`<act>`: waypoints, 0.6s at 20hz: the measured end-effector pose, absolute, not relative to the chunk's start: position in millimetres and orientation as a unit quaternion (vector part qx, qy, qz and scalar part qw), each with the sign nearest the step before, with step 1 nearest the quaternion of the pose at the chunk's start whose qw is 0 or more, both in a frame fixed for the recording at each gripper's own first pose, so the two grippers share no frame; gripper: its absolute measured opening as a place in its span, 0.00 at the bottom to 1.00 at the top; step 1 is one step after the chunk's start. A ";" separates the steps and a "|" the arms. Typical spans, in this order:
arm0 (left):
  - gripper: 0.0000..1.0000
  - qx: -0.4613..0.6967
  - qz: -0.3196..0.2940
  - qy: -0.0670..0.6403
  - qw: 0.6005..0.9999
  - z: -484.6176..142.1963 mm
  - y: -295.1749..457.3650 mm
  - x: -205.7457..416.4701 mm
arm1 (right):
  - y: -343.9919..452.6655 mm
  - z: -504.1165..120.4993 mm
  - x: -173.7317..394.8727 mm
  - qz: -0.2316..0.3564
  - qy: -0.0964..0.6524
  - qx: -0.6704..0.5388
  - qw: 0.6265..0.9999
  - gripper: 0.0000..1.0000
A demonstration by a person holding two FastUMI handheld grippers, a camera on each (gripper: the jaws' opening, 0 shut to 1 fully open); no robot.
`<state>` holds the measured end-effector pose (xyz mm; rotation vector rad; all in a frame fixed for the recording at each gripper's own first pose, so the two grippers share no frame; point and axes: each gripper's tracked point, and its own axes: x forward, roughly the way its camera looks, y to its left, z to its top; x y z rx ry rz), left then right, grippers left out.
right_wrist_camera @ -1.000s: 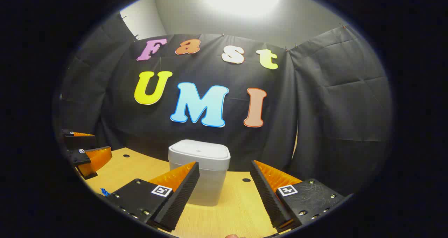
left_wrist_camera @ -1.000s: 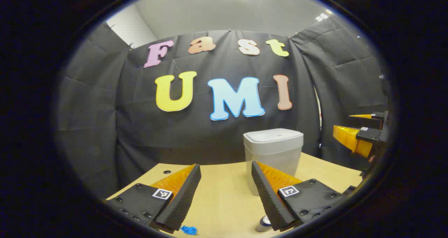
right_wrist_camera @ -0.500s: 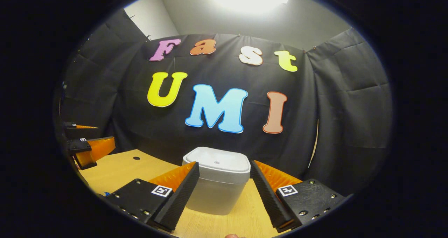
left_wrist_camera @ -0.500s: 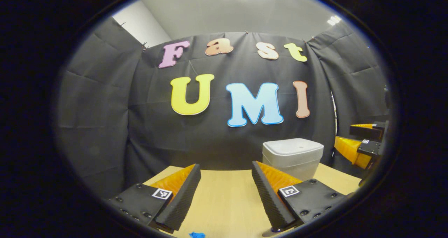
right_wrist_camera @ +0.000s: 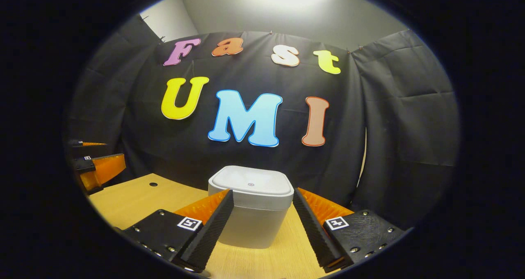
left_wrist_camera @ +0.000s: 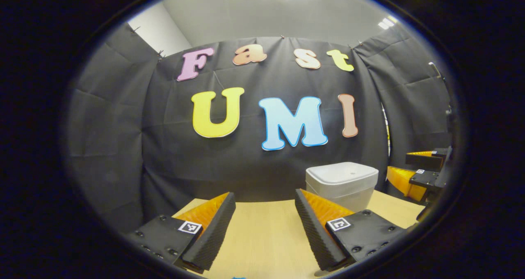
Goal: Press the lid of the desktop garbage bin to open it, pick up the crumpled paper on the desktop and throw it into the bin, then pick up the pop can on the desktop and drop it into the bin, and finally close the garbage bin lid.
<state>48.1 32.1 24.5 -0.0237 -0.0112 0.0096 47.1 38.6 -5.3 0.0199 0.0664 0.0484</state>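
The bench (right_wrist_camera: 135, 197), a pale wooden top, is carrying the garbage bin (right_wrist_camera: 250, 213) near its far edge, close in front of the black cloth wall (right_wrist_camera: 393, 119). In the right gripper view the bin is standing upright with its lid (right_wrist_camera: 251, 183) lying flat and closed on top. The right gripper (right_wrist_camera: 262, 211) is hanging in front of the bin with its jaws spread wide, the bin showing in the gap between them and touching neither finger. In the left gripper view the left gripper (left_wrist_camera: 264, 215) is also spread wide, holding nothing, over bare bench (left_wrist_camera: 262, 238), with the garbage bin (left_wrist_camera: 342, 184) off to its right toward the far edge. A small dark hole (right_wrist_camera: 153, 184) is showing in the bench near the far left corner.
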 end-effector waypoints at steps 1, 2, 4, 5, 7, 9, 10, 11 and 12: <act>0.95 -0.015 0.001 -0.002 1.000 21.1 29.2 49.8 | 38.4 -8.3 46.2 0.024 0.038 0.013 0.999 0.94; 0.99 -0.017 -0.004 0.000 1.000 19.6 26.9 51.0 | 40.3 -9.2 46.0 0.027 0.041 0.019 0.999 0.92; 0.99 -0.014 -0.007 0.000 1.000 19.2 25.8 52.3 | 40.9 -9.7 48.2 0.026 0.049 0.028 0.998 0.82; 0.99 -0.013 -0.008 0.000 1.000 17.6 26.0 52.1 | 37.9 -11.6 47.9 0.021 0.051 0.030 0.998 0.80; 0.99 -0.016 -0.009 0.001 1.000 16.1 23.6 54.4 | 39.7 -17.2 51.4 0.026 0.061 0.034 0.997 0.61; 0.95 -0.018 -0.007 0.005 1.000 13.4 23.9 54.9 | 42.3 -20.6 53.5 0.033 0.067 0.027 0.997 0.58; 0.97 -0.017 -0.006 0.006 1.000 12.1 24.0 55.2 | 42.9 -21.0 55.4 0.037 0.068 0.021 0.997 0.53; 0.99 -0.016 -0.005 0.007 1.000 9.4 24.5 56.0 | 37.1 -21.2 59.0 0.024 0.066 0.016 0.997 0.48; 0.99 -0.015 -0.004 0.008 1.000 7.5 25.1 56.9 | 33.6 -17.9 61.6 0.012 0.058 0.017 0.998 0.29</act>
